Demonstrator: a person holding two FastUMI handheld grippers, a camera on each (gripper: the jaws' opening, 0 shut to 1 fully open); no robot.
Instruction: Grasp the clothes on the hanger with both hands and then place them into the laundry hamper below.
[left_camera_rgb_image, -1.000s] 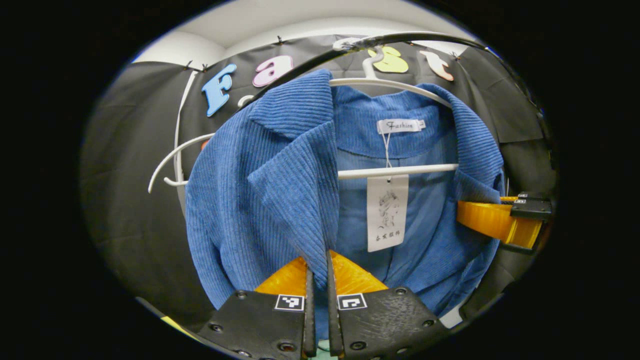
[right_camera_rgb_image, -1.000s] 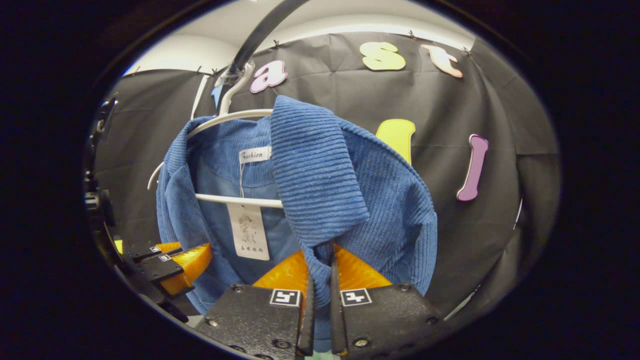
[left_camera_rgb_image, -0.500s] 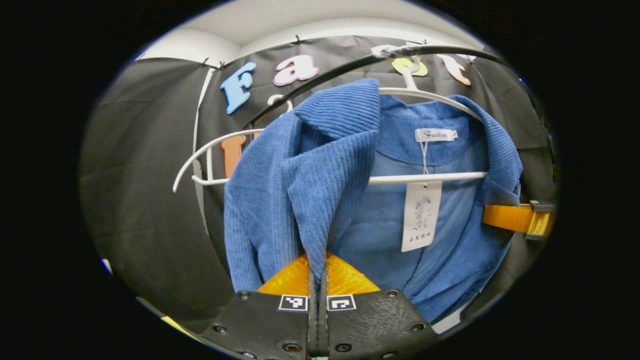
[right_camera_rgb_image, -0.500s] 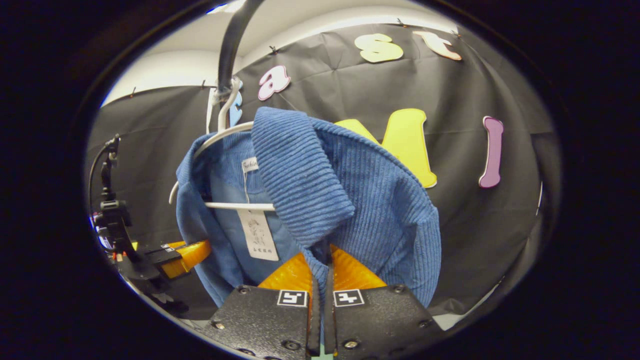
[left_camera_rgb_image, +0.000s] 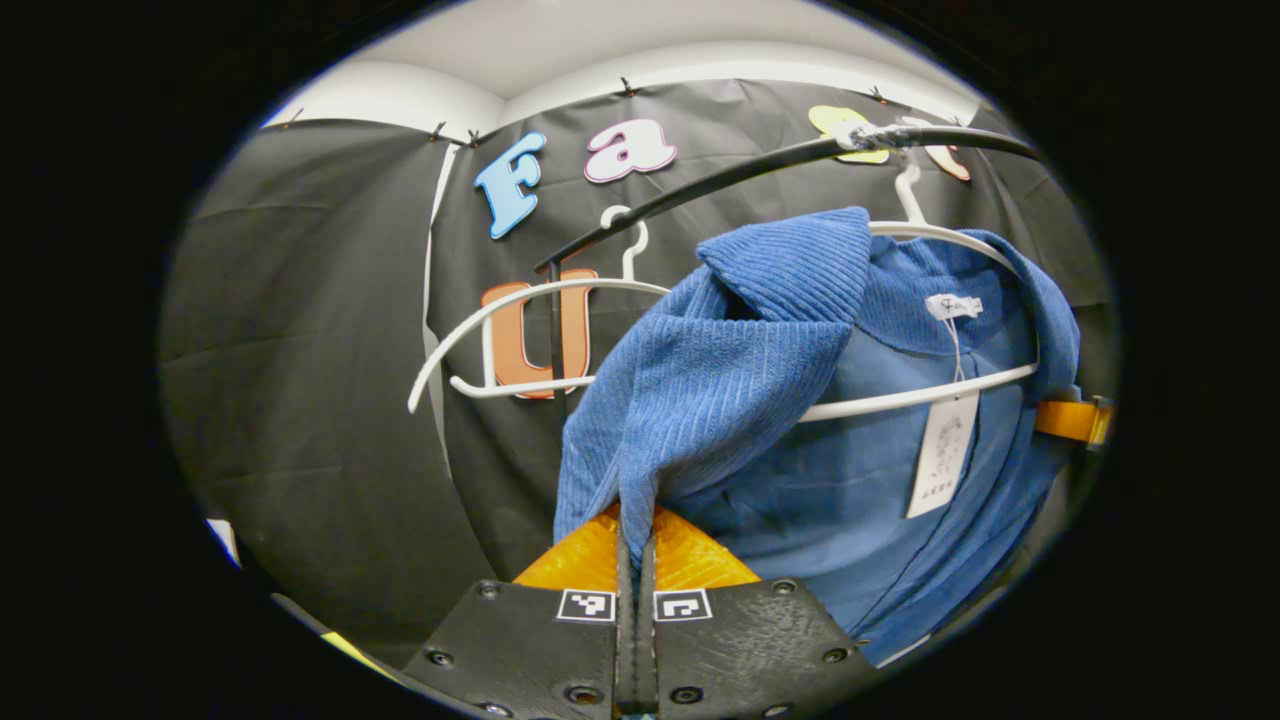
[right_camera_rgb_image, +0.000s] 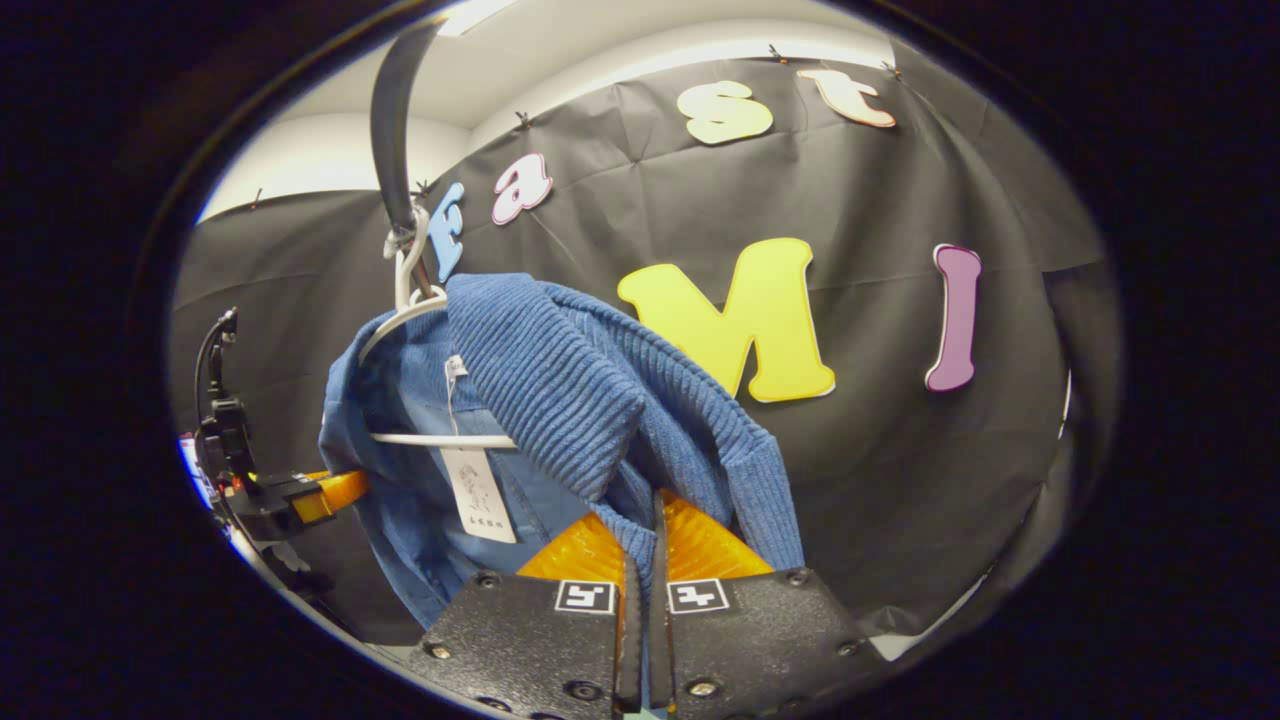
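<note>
The blue jacket (left_camera_rgb_image: 760, 400) is clamped at its lapels by the left gripper (left_camera_rgb_image: 636, 540) and right gripper (right_camera_rgb_image: 648, 540); the white hanger (left_camera_rgb_image: 940, 390) is partly uncovered

A black curved rail (left_camera_rgb_image: 700, 185) arcs across the upper right of the left gripper view. An empty white hanger (left_camera_rgb_image: 520, 335) hooks on it left of centre. Black cloth wall (left_camera_rgb_image: 300, 330) fills the background, with a pale ceiling (left_camera_rgb_image: 620, 40) at top. At the right gripper view's left edge stands a black stand (right_camera_rgb_image: 222, 420).
</note>
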